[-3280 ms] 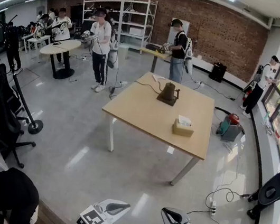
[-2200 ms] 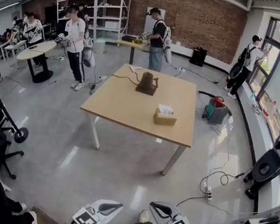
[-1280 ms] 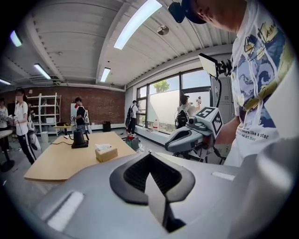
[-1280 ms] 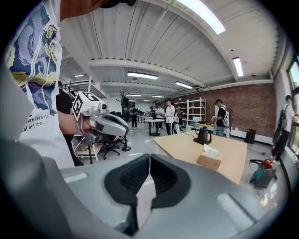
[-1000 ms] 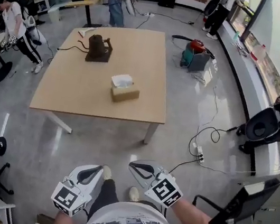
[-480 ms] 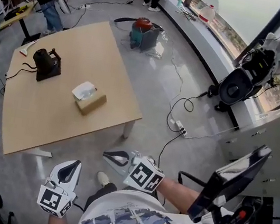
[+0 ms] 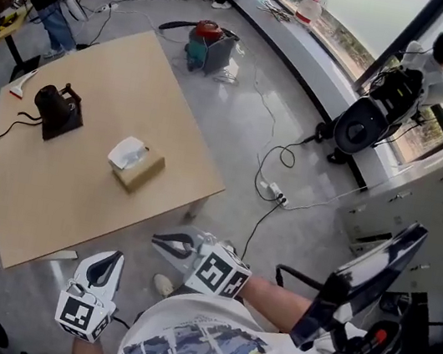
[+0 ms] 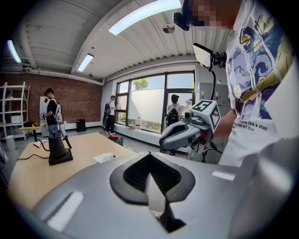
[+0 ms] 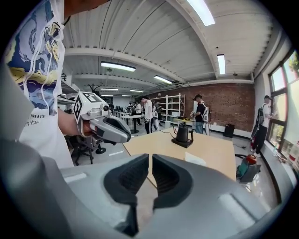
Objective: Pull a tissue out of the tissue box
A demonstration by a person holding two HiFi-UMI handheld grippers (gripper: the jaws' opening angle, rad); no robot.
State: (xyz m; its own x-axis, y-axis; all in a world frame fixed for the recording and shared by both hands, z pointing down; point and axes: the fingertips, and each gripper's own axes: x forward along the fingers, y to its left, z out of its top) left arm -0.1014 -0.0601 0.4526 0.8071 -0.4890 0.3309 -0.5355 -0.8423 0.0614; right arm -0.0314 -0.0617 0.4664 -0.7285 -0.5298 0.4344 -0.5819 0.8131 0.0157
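Observation:
A tan tissue box (image 7: 141, 171) stands on the wooden table (image 7: 59, 186), with a white tissue (image 7: 126, 152) sticking out of its top. Both grippers hang off the table's near edge, well short of the box. My left gripper (image 7: 112, 255) is shut and empty, and points up the picture at the table. My right gripper (image 7: 157, 241) points left at the table's near corner, its jaws almost touching with nothing between them. In the left gripper view the jaws (image 8: 148, 157) meet, and the tissue (image 8: 103, 158) lies far ahead. In the right gripper view the tissue (image 9: 195, 159) shows beyond the jaws (image 9: 150, 158).
A black kettle (image 7: 57, 109) on a dark base stands at the table's far side, its cable trailing off. On the floor to the right lie a power strip and cables (image 7: 274, 191). A black chair (image 7: 365, 125), a red vacuum (image 7: 208, 38) and a monitor stand (image 7: 365, 278) stand around.
The view has closed in on the table from across the room and swung, so the table now lies at the left. Both grippers have come near its edge, the right one turning left.

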